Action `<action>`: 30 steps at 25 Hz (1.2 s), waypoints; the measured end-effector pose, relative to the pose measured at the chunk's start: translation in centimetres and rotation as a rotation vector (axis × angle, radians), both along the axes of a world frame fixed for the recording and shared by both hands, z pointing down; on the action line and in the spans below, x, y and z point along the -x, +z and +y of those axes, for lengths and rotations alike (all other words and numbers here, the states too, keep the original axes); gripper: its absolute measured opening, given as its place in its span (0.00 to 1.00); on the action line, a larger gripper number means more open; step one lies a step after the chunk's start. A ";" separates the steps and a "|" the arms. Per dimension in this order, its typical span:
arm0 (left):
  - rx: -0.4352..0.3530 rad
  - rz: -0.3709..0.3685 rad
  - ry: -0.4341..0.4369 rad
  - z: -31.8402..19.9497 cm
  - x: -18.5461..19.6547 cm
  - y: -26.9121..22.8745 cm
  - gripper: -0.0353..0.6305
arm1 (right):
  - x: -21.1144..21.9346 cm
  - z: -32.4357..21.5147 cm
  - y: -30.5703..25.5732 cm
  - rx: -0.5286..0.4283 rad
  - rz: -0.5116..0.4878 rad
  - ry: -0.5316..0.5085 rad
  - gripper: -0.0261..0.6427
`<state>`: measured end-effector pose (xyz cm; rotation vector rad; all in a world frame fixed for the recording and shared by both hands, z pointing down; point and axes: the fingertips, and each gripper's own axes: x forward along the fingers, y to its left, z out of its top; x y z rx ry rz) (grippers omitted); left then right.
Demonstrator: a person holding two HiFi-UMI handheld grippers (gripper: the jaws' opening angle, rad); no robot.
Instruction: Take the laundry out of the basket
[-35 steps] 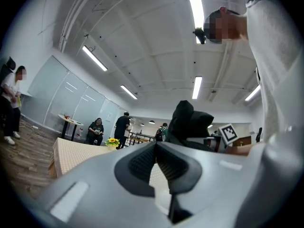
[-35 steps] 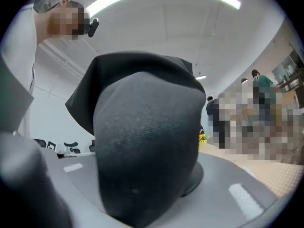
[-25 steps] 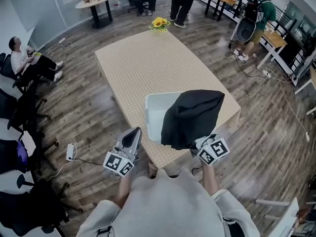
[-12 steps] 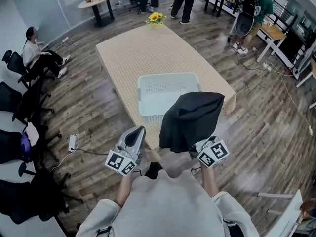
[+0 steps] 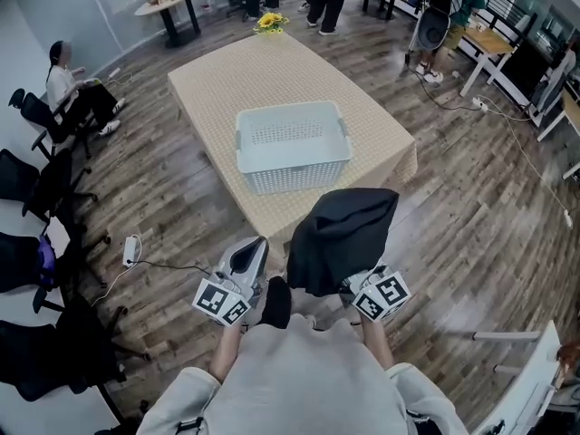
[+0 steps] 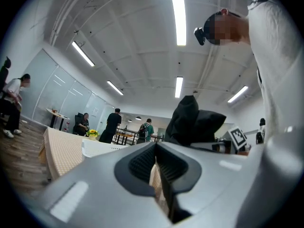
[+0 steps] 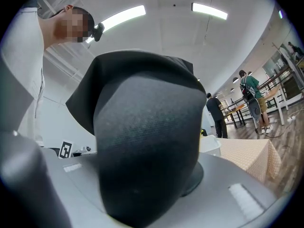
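A pale grey laundry basket (image 5: 290, 148) stands on the beige-covered table (image 5: 217, 80), and nothing shows inside it. My right gripper (image 5: 370, 288) is shut on a black garment (image 5: 343, 238) that drapes over its jaws and hides them. It hangs over the floor, short of the table's near edge. In the right gripper view the garment (image 7: 147, 151) fills the middle, with the basket (image 7: 209, 144) behind it. My left gripper (image 5: 252, 247) hovers left of the garment, shut and holding nothing; the left gripper view shows its pads (image 6: 142, 163) nearly touching.
Yellow flowers (image 5: 268, 21) sit at the table's far end. Office chairs (image 5: 36, 198) and a seated person (image 5: 68, 84) line the left side. A power strip and cable (image 5: 132, 250) lie on the wood floor. More people and desks stand at the back right.
The view has pulled back from the table. The garment, earlier hanging over the basket, now hangs over the floor, and the whole basket shows. Both grippers kept their hold and spacing.
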<state>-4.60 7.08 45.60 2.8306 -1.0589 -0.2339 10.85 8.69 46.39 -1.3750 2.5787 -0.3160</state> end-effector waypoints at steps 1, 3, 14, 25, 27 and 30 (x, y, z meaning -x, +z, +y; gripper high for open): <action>-0.003 0.000 0.008 0.6 -0.4 -0.1 0.07 | -0.1 0.8 0.2 0.004 0.002 0.003 0.22; -0.008 0.003 0.023 1.7 -0.9 -0.3 0.07 | -0.3 2.1 0.4 0.010 0.007 0.011 0.22; -0.027 0.012 0.039 5.3 -0.5 -0.7 0.07 | -0.4 5.8 0.6 0.007 0.011 0.043 0.22; -0.038 0.021 0.039 5.7 0.1 -0.9 0.07 | 0.4 6.1 0.4 -0.001 0.029 0.041 0.22; -0.041 0.020 0.037 5.6 0.4 -0.9 0.07 | 0.5 6.0 0.4 -0.005 0.023 0.044 0.22; -0.044 0.021 0.034 5.4 0.8 -1.1 0.07 | 0.6 5.8 0.4 -0.011 0.010 0.046 0.22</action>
